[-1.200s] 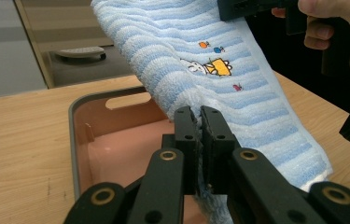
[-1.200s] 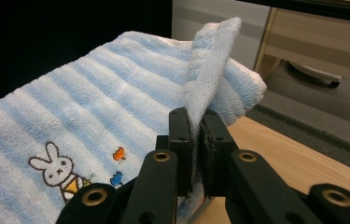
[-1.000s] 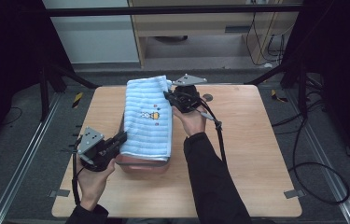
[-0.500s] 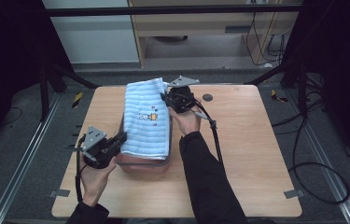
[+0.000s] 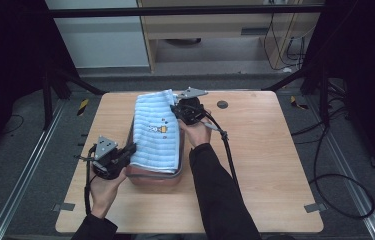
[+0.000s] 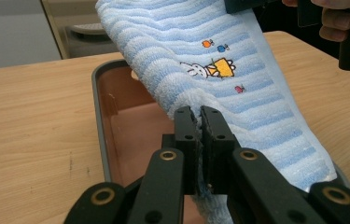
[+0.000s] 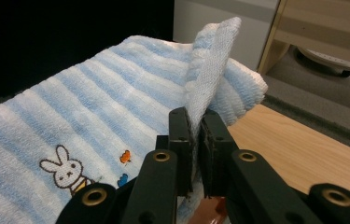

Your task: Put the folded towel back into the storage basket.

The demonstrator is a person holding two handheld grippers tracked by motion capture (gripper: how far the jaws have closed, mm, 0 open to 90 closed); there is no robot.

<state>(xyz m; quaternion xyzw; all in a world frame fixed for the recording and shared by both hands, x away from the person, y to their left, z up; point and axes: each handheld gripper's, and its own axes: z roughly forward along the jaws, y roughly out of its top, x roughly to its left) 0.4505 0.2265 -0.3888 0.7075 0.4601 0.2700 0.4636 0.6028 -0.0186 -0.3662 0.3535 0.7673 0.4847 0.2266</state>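
The left gripper (image 5: 125,152), low at near left, has its jaws clamped together; the right gripper (image 5: 179,111), farther back, is clamped likewise, forearms reaching forward.

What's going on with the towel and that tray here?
A person holds a blue striped towel with two handheld grippers. The left gripper is clamped on its near edge, the right gripper on the far edge by the table's back. The towel hangs stretched between them over a pink tray on the wooden table.
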